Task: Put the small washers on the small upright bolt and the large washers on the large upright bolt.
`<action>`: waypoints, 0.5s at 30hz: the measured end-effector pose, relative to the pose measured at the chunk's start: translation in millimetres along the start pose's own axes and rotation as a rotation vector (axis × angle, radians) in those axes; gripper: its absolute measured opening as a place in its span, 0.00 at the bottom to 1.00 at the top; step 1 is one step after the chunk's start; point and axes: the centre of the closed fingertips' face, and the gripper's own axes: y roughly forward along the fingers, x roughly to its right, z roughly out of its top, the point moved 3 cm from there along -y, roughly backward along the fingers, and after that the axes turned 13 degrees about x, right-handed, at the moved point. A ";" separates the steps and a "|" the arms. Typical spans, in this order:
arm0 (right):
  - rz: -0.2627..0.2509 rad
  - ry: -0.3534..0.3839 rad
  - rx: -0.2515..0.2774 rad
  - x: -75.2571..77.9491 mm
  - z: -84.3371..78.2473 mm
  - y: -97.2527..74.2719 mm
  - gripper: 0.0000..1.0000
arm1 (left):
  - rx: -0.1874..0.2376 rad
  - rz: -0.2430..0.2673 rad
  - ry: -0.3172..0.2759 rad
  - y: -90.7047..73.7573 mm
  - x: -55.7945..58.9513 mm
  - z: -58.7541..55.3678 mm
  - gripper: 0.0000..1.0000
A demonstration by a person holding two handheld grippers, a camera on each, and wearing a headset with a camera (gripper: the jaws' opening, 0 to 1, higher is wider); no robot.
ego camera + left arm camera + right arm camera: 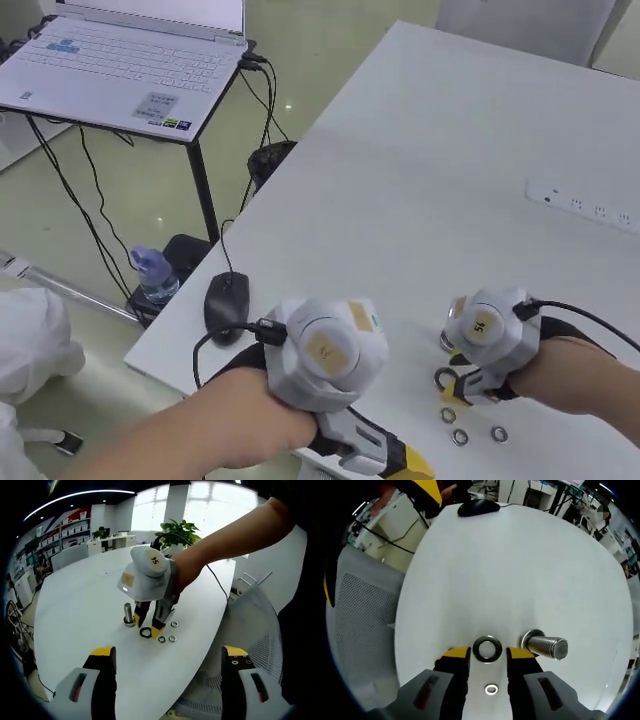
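Right hand-held gripper [487, 653], spread, straddles large washer [476, 649], perhaps touching; left hand-held gripper [168, 652] spread.

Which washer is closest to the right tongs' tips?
The large washer beside the large upright bolt: it alone lies flat between the right tongs' tips; the small washers don't.

Grey fingers [454, 656] have yellow tips; washer [487, 648] and bolt [547, 646] silver, table [520, 570] white.

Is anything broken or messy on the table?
Nothing stands out. The bolt stands upright, the small washers lie flat nearby, and the open right tongs sit either side of a large washer.
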 end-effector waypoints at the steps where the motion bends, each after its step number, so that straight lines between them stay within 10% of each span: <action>1: -0.001 0.008 0.001 0.1 -0.1 0.2 0.31 | 0.000 -0.001 0.000 0.1 0.3 0.3 0.86; 15: -0.024 0.041 -0.059 -3.2 0.6 0.4 0.24 | -0.001 -0.004 0.004 -0.6 2.6 0.2 0.83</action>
